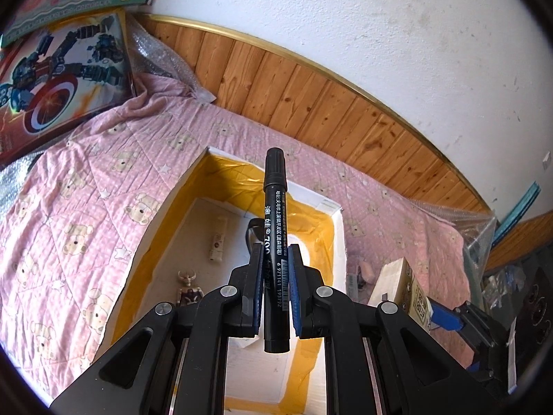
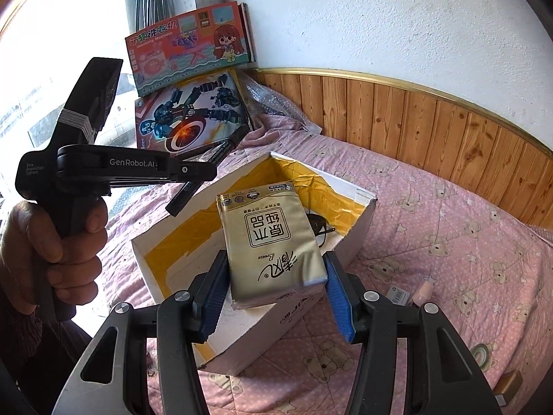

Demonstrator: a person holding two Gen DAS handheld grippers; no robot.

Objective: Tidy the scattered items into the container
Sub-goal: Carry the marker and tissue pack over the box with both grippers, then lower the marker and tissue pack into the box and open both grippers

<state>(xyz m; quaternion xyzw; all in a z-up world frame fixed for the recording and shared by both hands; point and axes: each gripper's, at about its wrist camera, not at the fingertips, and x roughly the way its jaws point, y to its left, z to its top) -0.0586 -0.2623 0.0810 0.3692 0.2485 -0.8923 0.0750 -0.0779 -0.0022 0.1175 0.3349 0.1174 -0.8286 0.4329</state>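
My left gripper (image 1: 275,259) is shut on a black marker pen (image 1: 274,214) and holds it above the open white box (image 1: 166,207) with yellow tape inside. The box holds a small toy figure (image 1: 188,288), a small white item (image 1: 217,242) and a black item. My right gripper (image 2: 274,276) is shut on a gold tissue pack (image 2: 269,238) over the box's near side (image 2: 276,325). In the right wrist view the left gripper (image 2: 204,169) and the marker (image 2: 207,169) hang over the box's left rim. The tissue pack (image 1: 397,283) also shows in the left wrist view.
The box lies on a pink bear-print quilt (image 2: 449,228). Two toy boxes (image 2: 190,48) lean against the wall at the back left. Small items lie on the quilt to the right: a pinkish bottle (image 2: 423,292), a tape roll (image 2: 482,354). Wood panelling (image 2: 432,117) lines the wall.
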